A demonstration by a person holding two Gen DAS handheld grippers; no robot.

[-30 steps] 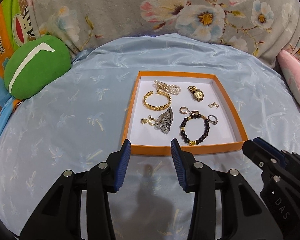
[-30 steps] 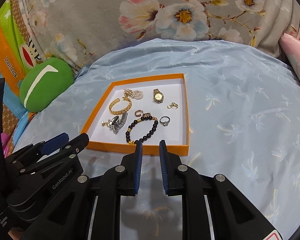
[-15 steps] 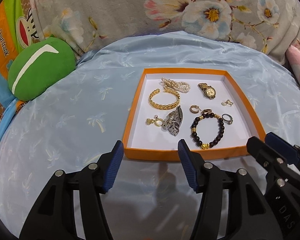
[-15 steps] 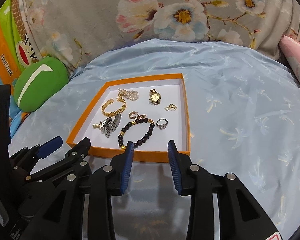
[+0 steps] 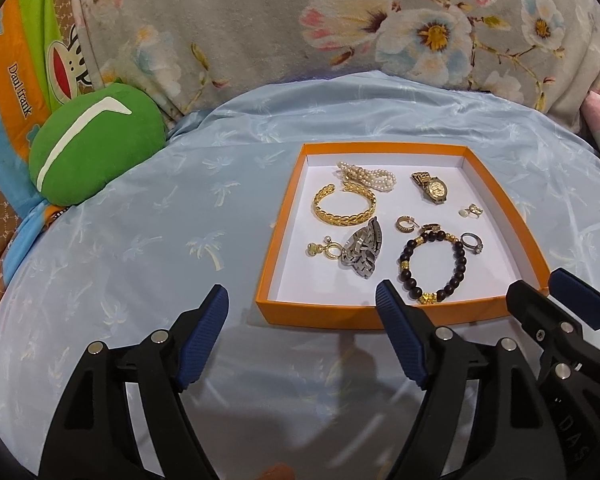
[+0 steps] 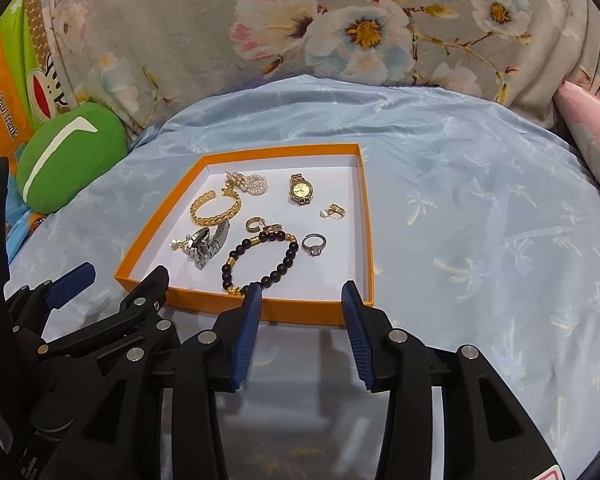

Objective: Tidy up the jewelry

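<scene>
Left wrist view was filled mostly by a bed covered with a pale blue sheet (image 5: 140,248), backed by a grey flowered blanket (image 5: 260,32), with a green cushion (image 5: 92,152) at its left edge. On the sheet an orange tray (image 5: 280,216) was laid flat, and all the jewelry was held inside it. The left hand-held gripper (image 5: 300,312) was held just before the tray's near wall, its jaws spread wide and nothing between them. The right hand-held gripper (image 6: 300,304) was likewise held at the near wall, its jaws apart and empty. Within the tray, a black bead bracelet (image 5: 432,268) was seen nearest, a gold bangle (image 5: 344,208) and a pearl strand (image 5: 368,174) farther back, a gold watch (image 5: 432,190) to the right, and a ring (image 5: 472,242) beside the beads.
</scene>
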